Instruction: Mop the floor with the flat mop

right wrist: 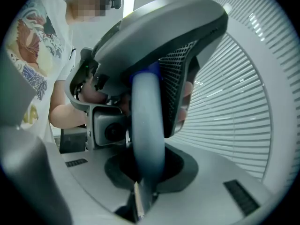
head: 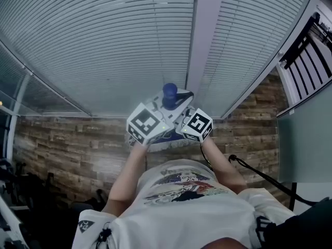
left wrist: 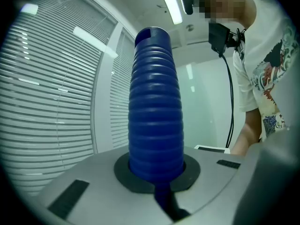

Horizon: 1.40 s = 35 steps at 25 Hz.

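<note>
You stand on a floor of wood-look planks in mixed browns, matte and streaked. At its far edge it meets walls of pale horizontal blinds, split by a plain white pillar. A grey panel stands at the floor's right edge, and a dark cable trails across the planks by your right arm.

The flat mop stands in front of your printed white shirt, near the foot of the pillar, with its handle pointing up at your head. Its top is a blue ribbed grip, round and rubbery-looking, tapering to a notched end. Below that runs a smooth grey-blue pole. A strip of pale fringe shows on the planks just under the two marker cubes; the rest of it is hidden.

Your left gripper is clamped round the base of the ribbed grip, which fills the dark socket between its grey jaws. Your right gripper is pressed tight on the pole, just beside the left gripper.
</note>
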{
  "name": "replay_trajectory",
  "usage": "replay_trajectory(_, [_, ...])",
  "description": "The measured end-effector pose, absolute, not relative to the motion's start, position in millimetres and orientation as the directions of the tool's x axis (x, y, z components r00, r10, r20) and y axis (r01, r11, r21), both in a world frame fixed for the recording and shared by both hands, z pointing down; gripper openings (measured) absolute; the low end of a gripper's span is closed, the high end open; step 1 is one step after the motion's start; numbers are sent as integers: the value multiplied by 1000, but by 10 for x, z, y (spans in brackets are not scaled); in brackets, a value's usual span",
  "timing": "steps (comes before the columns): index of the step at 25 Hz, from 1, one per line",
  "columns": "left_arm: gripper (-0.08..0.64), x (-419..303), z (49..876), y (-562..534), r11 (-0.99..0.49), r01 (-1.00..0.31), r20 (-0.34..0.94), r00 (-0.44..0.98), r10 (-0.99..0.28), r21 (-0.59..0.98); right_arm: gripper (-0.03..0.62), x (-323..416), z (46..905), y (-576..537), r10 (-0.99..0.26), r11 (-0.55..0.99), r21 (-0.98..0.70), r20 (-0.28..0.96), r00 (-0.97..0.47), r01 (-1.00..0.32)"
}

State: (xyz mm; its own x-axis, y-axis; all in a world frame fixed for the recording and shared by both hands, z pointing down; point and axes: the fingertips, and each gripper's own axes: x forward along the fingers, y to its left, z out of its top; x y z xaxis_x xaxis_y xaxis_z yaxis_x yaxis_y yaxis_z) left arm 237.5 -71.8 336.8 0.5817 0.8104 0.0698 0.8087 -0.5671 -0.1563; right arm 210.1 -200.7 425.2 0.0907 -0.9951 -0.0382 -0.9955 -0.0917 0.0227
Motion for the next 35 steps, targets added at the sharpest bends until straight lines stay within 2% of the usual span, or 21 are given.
replay_trajectory(6, [8,2295,3335,-705,-593,783,31,608,793,-189,48,2050,4261,-1966,-994,-88,-2,-58,88,-996])
replay_trajectory(9, [12,2219,3276,-686,-601,751,3,626,780,-274,48,2014,4274,-1927,-996,-79,10,-51,78,-997])
replay_trajectory(12, [65,2151,3162,-699,-591,691,24,658,753,-416,48,1975,4277,-1905,-997,-59,13,-45,58,-998])
replay_trajectory(14, [128,2119,3055,-726,-583,670,20,664,747,-459,48,1968,4276,-1897,-998,-52,10,-48,51,-999])
replay_trajectory(18, [187,2093,2993,-682,-508,741,16,572,820,-439,48,1929,4277,-1896,-999,10,29,-37,-11,-1000])
replay_trajectory(20, [193,2050,3002,-627,-448,794,21,499,866,-412,48,1874,4281,-1874,-998,65,39,-23,-66,-997])
replay_trajectory(26, [187,1983,3066,-336,-329,875,41,366,930,-354,46,1774,4297,-1714,-981,191,52,-13,-192,-980])
replay_trajectory(27, [131,1967,3081,-283,-319,881,38,354,935,-348,46,1774,4327,-1689,-980,198,51,-12,-199,-979])
replay_trajectory(28, [33,1961,3083,-227,-320,884,23,348,937,-340,46,1792,4383,-1650,-979,202,45,-10,-203,-978])
replay_trajectory(31, [9,2015,3035,-30,-354,885,-35,361,932,-302,46,1839,4427,-1474,-974,225,37,-13,-226,-974])
replay_trajectory(35, [9,2261,3037,241,-416,869,10,435,901,-267,48,1935,4244,-1202,-957,288,38,-25,-289,-957])
